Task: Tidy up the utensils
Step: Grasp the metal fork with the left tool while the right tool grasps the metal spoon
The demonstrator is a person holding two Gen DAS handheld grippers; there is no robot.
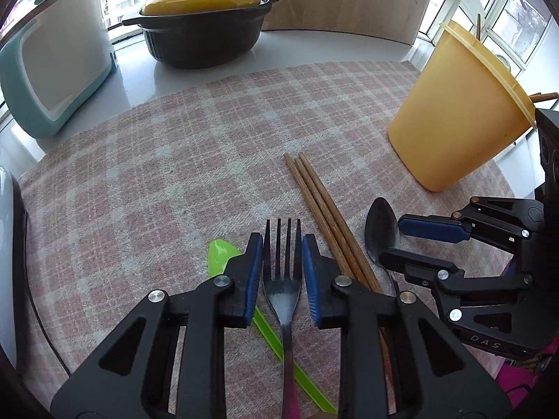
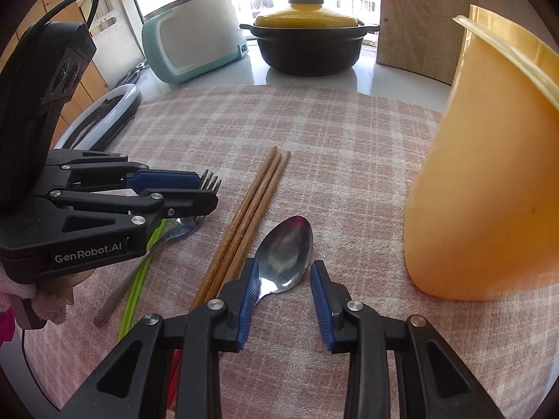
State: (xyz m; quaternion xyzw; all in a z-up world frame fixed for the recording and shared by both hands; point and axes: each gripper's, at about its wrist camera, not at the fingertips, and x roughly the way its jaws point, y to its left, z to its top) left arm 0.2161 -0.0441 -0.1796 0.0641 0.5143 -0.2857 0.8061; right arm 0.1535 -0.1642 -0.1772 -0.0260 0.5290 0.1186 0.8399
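Your left gripper point(image 1: 282, 272) pinches the fork point(image 1: 283, 279); lower the spread right gripper point(image 2: 284, 300) squarely over the spoon point(image 2: 284, 255) neck

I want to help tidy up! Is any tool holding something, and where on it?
The left tool pinches the fork by its head, beside the prongs. The right tool holds nothing; the spoon lies loose between its pads.
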